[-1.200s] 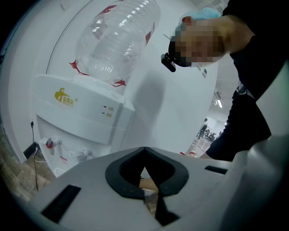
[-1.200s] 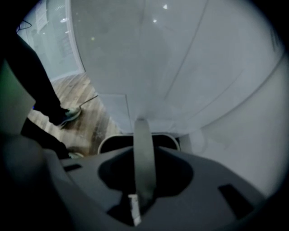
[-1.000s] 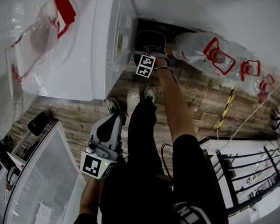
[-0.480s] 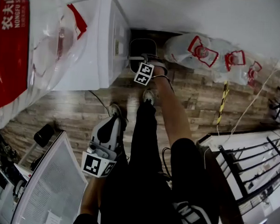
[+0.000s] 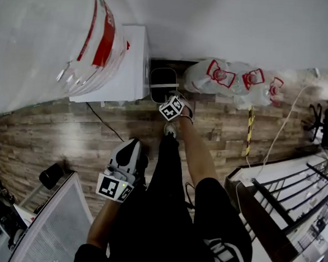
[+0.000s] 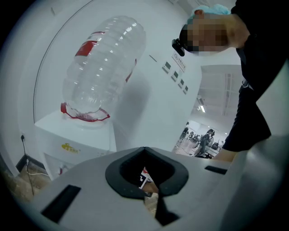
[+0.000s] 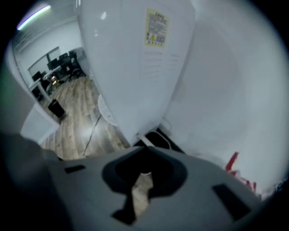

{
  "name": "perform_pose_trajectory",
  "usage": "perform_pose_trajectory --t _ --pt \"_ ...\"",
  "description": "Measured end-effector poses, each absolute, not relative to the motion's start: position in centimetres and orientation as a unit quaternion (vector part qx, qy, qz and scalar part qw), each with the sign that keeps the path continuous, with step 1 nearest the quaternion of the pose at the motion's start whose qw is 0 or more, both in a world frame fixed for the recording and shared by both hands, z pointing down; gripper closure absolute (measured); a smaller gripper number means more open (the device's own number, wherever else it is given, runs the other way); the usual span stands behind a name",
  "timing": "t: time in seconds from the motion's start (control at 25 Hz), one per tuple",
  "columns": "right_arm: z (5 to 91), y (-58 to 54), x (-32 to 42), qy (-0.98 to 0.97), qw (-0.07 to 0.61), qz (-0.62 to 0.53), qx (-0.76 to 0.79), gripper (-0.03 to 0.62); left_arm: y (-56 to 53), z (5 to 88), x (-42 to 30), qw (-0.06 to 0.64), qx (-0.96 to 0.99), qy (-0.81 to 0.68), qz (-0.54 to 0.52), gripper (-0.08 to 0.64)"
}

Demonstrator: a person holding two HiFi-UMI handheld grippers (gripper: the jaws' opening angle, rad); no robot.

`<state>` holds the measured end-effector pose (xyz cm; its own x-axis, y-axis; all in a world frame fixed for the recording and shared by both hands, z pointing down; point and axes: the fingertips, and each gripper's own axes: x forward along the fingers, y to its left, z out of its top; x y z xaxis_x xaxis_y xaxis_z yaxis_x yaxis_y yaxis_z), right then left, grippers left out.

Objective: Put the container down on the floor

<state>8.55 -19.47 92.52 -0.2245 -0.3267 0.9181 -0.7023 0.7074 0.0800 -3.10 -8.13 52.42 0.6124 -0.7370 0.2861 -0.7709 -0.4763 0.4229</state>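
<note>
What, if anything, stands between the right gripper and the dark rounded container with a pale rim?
Nothing visible does. The dark rounded container with a pale rim already sits on the wooden plank floor beside the white water dispenser. The right gripper is just above it; its jaws have just been closing, with nothing between them.

Black clothing is worn: a short-sleeved top (image 6: 255,85), with a white print (image 5: 223,251), and trousers (image 5: 168,210), with a light shoe (image 5: 169,129). A teal head covering (image 6: 216,8) is worn. The left claw (image 6: 144,158) and the right claw (image 7: 144,155) are grey, each fitted with a black-and-white marker cube (image 5: 115,187). The right claw's jaws have just been closing, with nothing between them.
</note>
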Motion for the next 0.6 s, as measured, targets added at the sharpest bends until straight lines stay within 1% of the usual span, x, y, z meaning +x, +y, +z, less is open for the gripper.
perform_pose_trajectory --t 0.2,0.36,0.6 --pt "86.3 -16.0 8.3 -0.755 0.463 0.246 0.394 0.552 -6.4 49.6 -4.6 0.251 0.870 -0.422 0.032 0.529" --pt "80.2 -15.2 8.4 -0.755 0.406 0.265 0.442 0.552 -5.8 47.4 -5.0 0.234 0.881 -0.411 0.025 0.529" --pt "73.3 -12.7 9.2 -0.724 0.295 0.345 0.519 0.552 -4.5 44.4 -5.7 0.215 0.892 -0.397 0.015 0.529"
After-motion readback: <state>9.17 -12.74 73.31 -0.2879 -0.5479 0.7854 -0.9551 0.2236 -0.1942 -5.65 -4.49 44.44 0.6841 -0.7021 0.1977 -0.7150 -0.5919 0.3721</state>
